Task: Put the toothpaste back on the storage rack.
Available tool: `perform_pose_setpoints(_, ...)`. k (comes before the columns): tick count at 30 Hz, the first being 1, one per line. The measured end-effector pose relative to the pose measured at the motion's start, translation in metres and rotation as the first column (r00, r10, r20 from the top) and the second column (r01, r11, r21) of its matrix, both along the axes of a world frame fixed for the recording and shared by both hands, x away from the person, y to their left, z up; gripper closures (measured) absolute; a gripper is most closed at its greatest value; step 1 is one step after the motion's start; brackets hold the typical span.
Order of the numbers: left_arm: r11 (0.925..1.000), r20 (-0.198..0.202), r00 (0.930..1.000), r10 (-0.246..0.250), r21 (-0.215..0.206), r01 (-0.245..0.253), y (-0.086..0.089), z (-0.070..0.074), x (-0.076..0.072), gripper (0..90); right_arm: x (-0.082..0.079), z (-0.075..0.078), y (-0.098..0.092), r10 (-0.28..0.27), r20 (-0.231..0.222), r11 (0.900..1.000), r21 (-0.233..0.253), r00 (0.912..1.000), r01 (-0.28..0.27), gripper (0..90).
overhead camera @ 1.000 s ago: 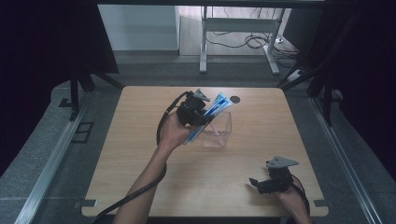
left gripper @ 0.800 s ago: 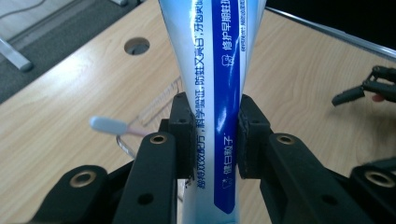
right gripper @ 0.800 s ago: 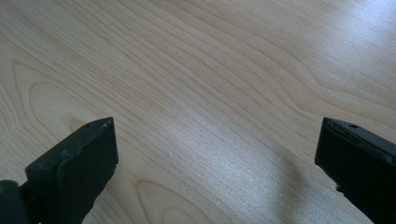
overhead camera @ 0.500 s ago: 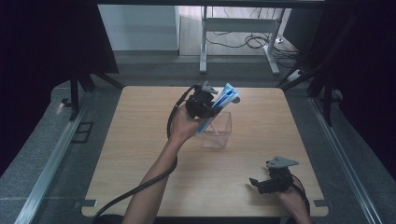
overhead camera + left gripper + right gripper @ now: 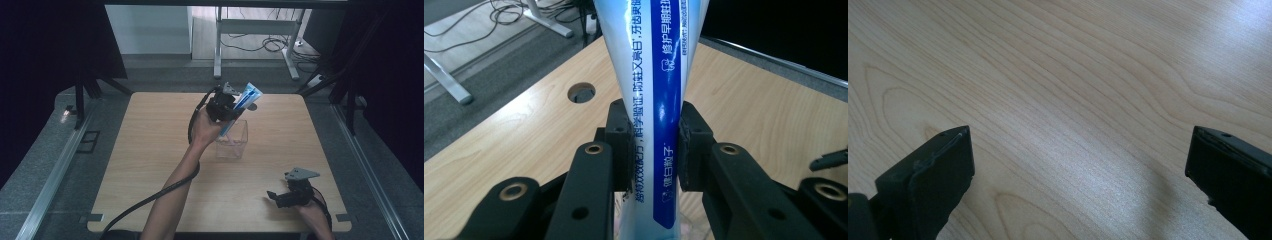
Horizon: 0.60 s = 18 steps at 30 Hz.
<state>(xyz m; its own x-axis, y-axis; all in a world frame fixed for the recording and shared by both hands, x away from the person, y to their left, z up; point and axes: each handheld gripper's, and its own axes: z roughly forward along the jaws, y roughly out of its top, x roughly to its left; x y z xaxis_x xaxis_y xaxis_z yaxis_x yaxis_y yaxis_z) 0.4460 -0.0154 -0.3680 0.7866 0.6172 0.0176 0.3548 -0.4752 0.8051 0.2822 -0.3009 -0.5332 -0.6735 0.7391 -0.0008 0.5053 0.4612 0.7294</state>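
A blue and white toothpaste tube (image 5: pixel 243 102) (image 5: pixel 659 95) is pinched between the jaws of my left gripper (image 5: pixel 226 107) (image 5: pixel 655 145). The tube hangs tilted over a clear square container (image 5: pixel 233 141) standing mid-table, its lower end reaching into the container's open top. My right gripper (image 5: pixel 280 196) (image 5: pixel 1078 175) rests low at the table's front right corner, jaws wide open with only bare wood between them.
The wooden table (image 5: pixel 150 150) has a round cable hole (image 5: pixel 252 106) (image 5: pixel 581 92) near its far edge, just behind the left gripper. A black cable (image 5: pixel 150 197) trails from the left gripper down to the front edge. Desk legs and cables stand on the floor beyond.
My left gripper has carried the toothpaste tube rightward and up, bringing it over the clear container. The right gripper has stayed put.
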Motion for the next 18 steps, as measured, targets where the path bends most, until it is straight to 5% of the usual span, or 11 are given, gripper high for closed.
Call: perform_pose_setpoints(18,0.9999,-0.002,0.9999,0.013,-0.006,-0.013,-0.011,-0.034,0.007,72.3,0.000,0.000,0.000,0.002,0.002,1.000,0.003,1.0000,-0.002,0.0)
